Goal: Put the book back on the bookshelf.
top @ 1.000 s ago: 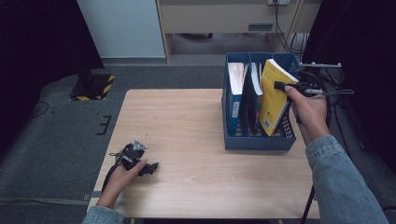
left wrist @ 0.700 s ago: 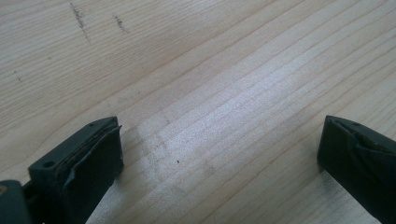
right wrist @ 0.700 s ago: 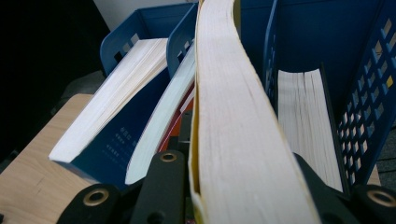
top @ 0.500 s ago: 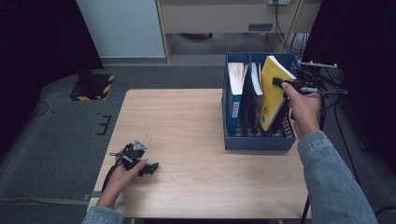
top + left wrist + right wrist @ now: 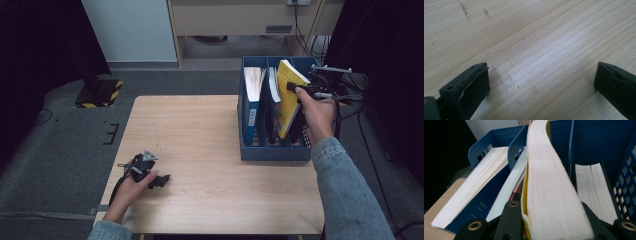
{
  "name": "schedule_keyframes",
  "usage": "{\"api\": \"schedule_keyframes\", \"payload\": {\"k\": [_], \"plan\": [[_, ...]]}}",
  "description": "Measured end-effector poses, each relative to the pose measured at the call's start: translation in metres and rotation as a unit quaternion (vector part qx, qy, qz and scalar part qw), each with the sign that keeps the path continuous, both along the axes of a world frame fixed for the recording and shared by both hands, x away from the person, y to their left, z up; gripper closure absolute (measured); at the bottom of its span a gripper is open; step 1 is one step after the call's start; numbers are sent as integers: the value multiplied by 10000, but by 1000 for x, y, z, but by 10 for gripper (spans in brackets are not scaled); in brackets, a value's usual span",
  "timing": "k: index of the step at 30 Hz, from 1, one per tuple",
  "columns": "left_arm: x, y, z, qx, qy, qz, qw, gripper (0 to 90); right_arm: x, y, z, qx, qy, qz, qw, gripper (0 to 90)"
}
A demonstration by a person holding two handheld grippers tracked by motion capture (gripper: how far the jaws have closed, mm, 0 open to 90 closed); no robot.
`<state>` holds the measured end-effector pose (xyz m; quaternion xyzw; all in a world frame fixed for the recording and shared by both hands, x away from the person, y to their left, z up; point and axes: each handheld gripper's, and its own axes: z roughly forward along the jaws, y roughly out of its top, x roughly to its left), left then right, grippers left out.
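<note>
Right gripper (image 5: 295,89) pinches the yellow book (image 5: 286,95) by its top edge — tilted, half out of the blue rack (image 5: 272,150). Left gripper (image 5: 159,179), fingers spread, rests on the table (image 5: 200,130) — well apart.

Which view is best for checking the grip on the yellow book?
Right gripper view: the yellow book sits between the right gripper jaws, page edge up close. High view shows it tilted in the blue file rack. Left gripper view shows bare table.

The yellow book's (image 5: 549,182) lower end is hidden inside the blue file rack (image 5: 270,150).
</note>
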<state>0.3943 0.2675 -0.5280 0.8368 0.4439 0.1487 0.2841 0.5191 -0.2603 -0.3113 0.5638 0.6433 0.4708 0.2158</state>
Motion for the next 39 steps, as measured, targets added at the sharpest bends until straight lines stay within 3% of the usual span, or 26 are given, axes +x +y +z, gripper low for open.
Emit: {"api": "schedule_keyframes", "payload": {"k": [12, 39], "plan": [[0, 0, 0, 1, 3, -11, 10000, 0, 0, 7, -9, -87, -26, 66, 9999, 739], [0, -1, 0, 15, 24, -42, 10000, 0, 5, 6, -42, -35, 257, 0, 9997, 730]]}}
